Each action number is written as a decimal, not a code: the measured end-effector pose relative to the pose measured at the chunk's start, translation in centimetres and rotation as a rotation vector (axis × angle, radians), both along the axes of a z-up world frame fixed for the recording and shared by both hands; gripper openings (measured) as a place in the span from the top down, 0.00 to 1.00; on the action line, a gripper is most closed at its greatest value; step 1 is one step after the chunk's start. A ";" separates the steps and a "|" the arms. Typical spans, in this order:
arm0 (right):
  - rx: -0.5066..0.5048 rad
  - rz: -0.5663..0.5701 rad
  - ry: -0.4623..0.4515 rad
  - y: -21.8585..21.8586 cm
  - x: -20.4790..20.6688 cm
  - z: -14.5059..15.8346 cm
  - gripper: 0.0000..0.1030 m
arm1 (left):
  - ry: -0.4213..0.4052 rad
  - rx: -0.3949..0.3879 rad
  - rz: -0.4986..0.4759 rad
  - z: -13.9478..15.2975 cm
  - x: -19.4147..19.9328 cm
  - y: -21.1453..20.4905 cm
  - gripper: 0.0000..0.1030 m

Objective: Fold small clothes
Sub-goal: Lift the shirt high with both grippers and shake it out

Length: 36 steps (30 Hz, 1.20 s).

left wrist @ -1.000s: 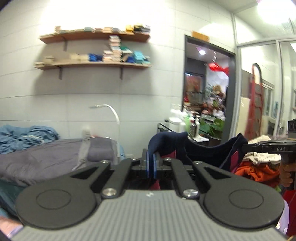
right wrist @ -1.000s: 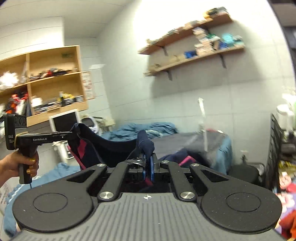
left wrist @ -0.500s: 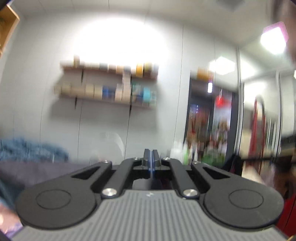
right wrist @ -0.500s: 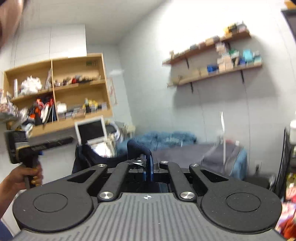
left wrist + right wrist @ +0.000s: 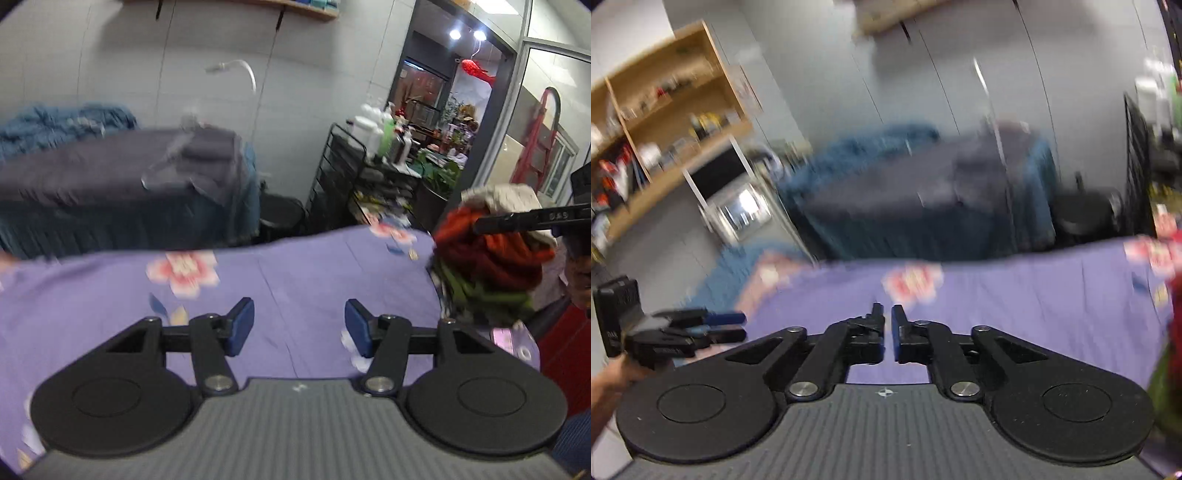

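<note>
My left gripper is open wide and empty above a purple flowered sheet. My right gripper is almost closed, with a narrow gap between its jaws and nothing in them, above the same sheet. A pile of small clothes, red, green and white, lies at the sheet's right end. The right gripper shows in the left wrist view in front of that pile. The left gripper shows in the right wrist view at the far left. The navy garment held before is not in view.
Beyond the sheet stands a bed with grey and blue covers. A black wire rack with bottles and a dark stool stand by the doorway. Wooden shelves and a white monitor are on the left.
Both grippers held the navy and red garment up in the air a second ago. Both have let it go and swung down toward the purple sheet. The left jaws opened wide.
</note>
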State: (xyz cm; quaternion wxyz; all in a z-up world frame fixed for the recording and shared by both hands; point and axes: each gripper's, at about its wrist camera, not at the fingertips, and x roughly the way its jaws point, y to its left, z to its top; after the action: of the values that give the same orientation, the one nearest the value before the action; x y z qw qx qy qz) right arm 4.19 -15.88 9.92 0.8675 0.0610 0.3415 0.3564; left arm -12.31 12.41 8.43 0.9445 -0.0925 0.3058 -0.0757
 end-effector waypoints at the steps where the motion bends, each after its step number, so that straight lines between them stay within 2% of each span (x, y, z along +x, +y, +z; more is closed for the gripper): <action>1: -0.048 -0.010 0.006 -0.1 -0.5 -1.9 0.68 | 0.009 0.005 -0.017 -2.1 -0.3 -0.1 0.47; 2: -0.108 -0.001 0.009 0.2 -1.1 -3.7 0.51 | 0.032 0.006 -0.050 -3.9 -0.7 -0.7 0.45; 3: -0.167 0.014 0.033 0.6 -1.5 -5.4 0.39 | 0.073 0.030 -0.086 -5.3 -0.3 -1.2 0.44; 4: -0.190 0.020 0.073 0.9 -1.7 -6.9 0.33 | 0.129 0.074 -0.132 -7.1 -0.5 -2.0 0.44; 6: -0.175 0.052 0.141 1.8 -2.1 -9.2 0.32 | 0.193 0.149 -0.257 -9.6 -0.8 -4.2 0.44; 9: -0.202 0.096 0.186 4.9 -2.0 -11.5 0.22 | 0.207 0.147 -0.402 -11.6 -2.0 -7.6 0.42; 10: -0.204 0.121 0.194 6.1 -2.0 -12.3 0.14 | 0.223 0.155 -0.436 -12.5 -1.9 -8.8 0.42; 11: -0.217 0.147 0.202 7.4 -2.1 -13.2 0.10 | 0.236 0.170 -0.462 -13.3 -1.9 -9.6 0.42; 13: -0.287 0.165 0.195 9.6 -2.4 -14.9 0.04 | 0.255 0.192 -0.500 -14.6 -1.6 -10.9 0.42; 15: -0.379 0.167 0.204 11.3 -2.1 -16.7 0.03 | 0.274 0.182 -0.542 -15.8 -1.3 -11.9 0.42; 17: -0.459 0.179 0.197 11.9 -2.5 -18.5 0.03 | 0.292 0.203 -0.579 -17.1 -0.1 -12.9 0.42; 18: -0.502 0.179 0.205 11.7 -2.7 -19.3 0.05 | 0.306 0.233 -0.598 -17.7 -0.1 -13.4 0.42; 19: -0.533 0.180 0.217 11.5 -2.8 -20.1 0.17 | 0.317 0.273 -0.611 -18.2 0.0 -13.9 0.42; 20: -0.535 0.170 0.222 10.8 -2.8 -20.3 0.37 | 0.328 0.304 -0.621 -19.1 0.2 -14.4 0.42; 21: -0.512 0.156 0.223 9.8 -2.8 -20.1 0.77 | 0.340 0.319 -0.633 -19.7 0.3 -14.9 0.42; 22: -0.481 0.149 0.225 8.5 -2.9 -19.5 0.93 | 0.344 0.324 -0.641 -20.1 0.3 -15.2 0.43; 23: -0.466 0.135 0.220 7.5 -2.9 -19.0 0.94 | 0.339 0.329 -0.639 -20.5 0.3 -15.4 0.44; 24: -0.466 0.109 0.203 6.5 -2.8 -18.4 0.94 | 0.342 0.343 -0.628 -21.0 0.5 -15.6 0.56; 25: -0.471 0.083 0.182 5.4 -2.7 -17.7 0.95 | 0.358 0.369 -0.609 -21.6 0.8 -15.8 0.72; 26: -0.469 0.057 0.162 4.4 -2.5 -16.8 0.95 | 0.373 0.391 -0.588 -22.0 1.0 -15.9 0.78; 28: -0.455 -0.004 0.126 2.4 -2.1 -15.0 0.95 | 0.386 0.374 -0.550 -22.0 1.6 -15.4 0.93; 31: -0.434 -0.091 0.043 0.1 -1.6 -12.2 0.95 | 0.343 0.317 -0.419 -19.8 2.6 -13.3 0.94; 36: -0.291 -0.216 -0.136 -2.0 -0.8 -5.8 0.95 | 0.102 0.204 -0.084 -11.4 5.8 -6.5 0.96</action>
State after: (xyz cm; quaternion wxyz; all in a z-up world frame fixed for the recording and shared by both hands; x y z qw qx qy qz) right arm 3.43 -17.85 4.15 0.9215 -0.0532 0.3216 0.2113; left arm -6.48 5.88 -2.96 0.9282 0.0131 0.3633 -0.0791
